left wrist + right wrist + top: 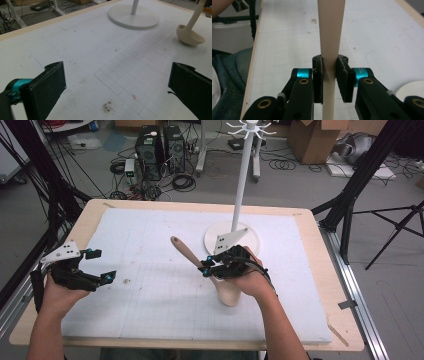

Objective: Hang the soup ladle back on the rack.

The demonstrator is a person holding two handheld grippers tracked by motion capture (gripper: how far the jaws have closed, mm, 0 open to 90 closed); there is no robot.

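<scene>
Wooden ladle (pixel 207 270): pale, long-handled, with a deep round bowl. Held by the handle in the right gripper (pixel 206 266), jaws clamped tight on both sides of the shaft, as seen close up in the right gripper view (pixel 329 75). Handle slanting up and away to the left in the high view; bowl low, near the person's side of the table, at or just above the white foam mat (pixel 150 245); contact with the mat not clear. In the left gripper view, bowl (pixel 190 36) at far right, just beside the rack's base.

Left gripper (pixel 97 266): jaws spread wide, nothing between them; hovering over the left part of the mat, well apart from the ladle. In the left gripper view (pixel 116 82), bare gridded mat with a small dark stain (pixel 108 107) between the jaws.

White hanging rack (pixel 243 180): upright pole on a round flat base (pixel 255 242), hooks at the top; standing on the mat beyond the right gripper.

Wooden table (pixel 95 207): light edge showing around the mat.
</scene>
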